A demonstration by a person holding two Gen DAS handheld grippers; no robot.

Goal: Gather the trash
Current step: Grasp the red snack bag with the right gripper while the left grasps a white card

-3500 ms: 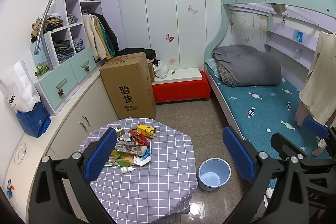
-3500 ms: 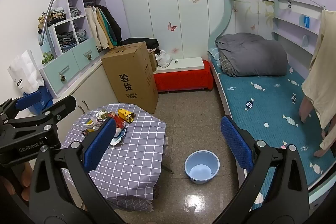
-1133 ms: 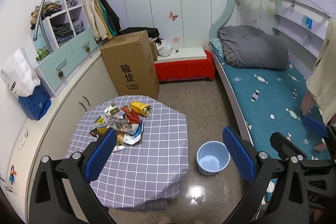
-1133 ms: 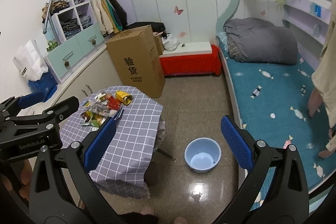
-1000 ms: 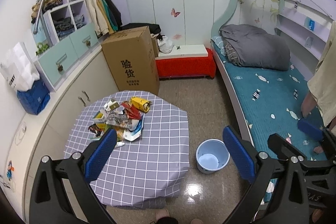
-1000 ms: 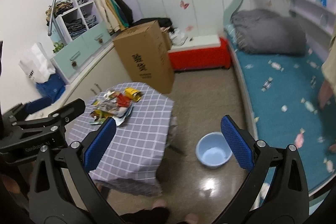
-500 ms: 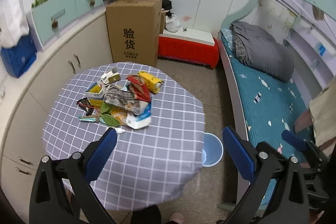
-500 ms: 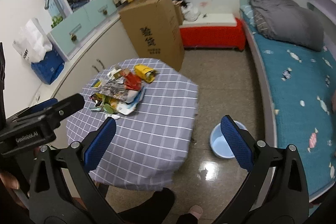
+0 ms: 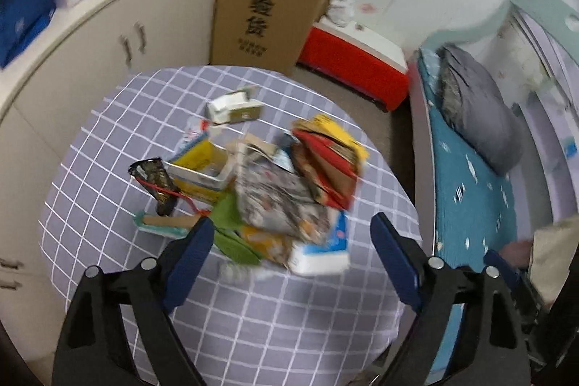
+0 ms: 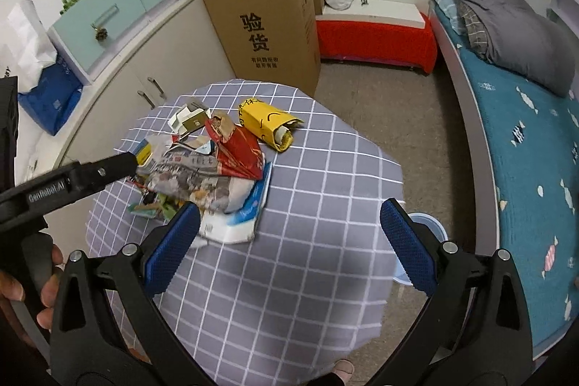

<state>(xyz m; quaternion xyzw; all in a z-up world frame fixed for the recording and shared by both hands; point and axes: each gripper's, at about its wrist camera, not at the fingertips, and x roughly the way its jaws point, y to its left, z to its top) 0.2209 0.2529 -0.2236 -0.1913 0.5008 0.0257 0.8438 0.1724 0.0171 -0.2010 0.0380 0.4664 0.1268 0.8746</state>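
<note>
- The bed (image 10: pixel 521 147) runs down the right side, with a grey quilt (image 10: pixel 514 35) heaped at its far end.
- The counter (image 10: pixel 289 241), round under a grey checked cloth, stands near the bed with a strip of bare floor (image 10: pixel 394 118) between them; its left edge sits close to the curved cabinet (image 10: pixel 144 67).
- A tall carton (image 10: pixel 267 13) stands on the floor just past the counter's far edge, and a red bench (image 10: pixel 372 35) lies behind it against the wall.
- The trash (image 10: pixel 213 169) lies in one loose heap on the left half of the counter; the right half and the near rim of the cloth are bare.
- A yellow pack (image 10: pixel 267 123) sits at the far right of the heap, a red wrapper (image 10: pixel 239 151) leans against it, and a white-and-blue pack (image 10: pixel 239 219) reaches nearest to the viewer.
- A blue bucket (image 10: pixel 430 223) on the floor peeks out beyond the counter's right rim, mostly hidden.
- The left tool (image 9: pixel 289 252) hovers above the near edge of the heap, fingers wide apart and empty; the left-wrist view is blurred.
- The right tool (image 10: pixel 289 234) hangs over the bare cloth just right of the heap, fingers spread wide, nothing between them.
</note>
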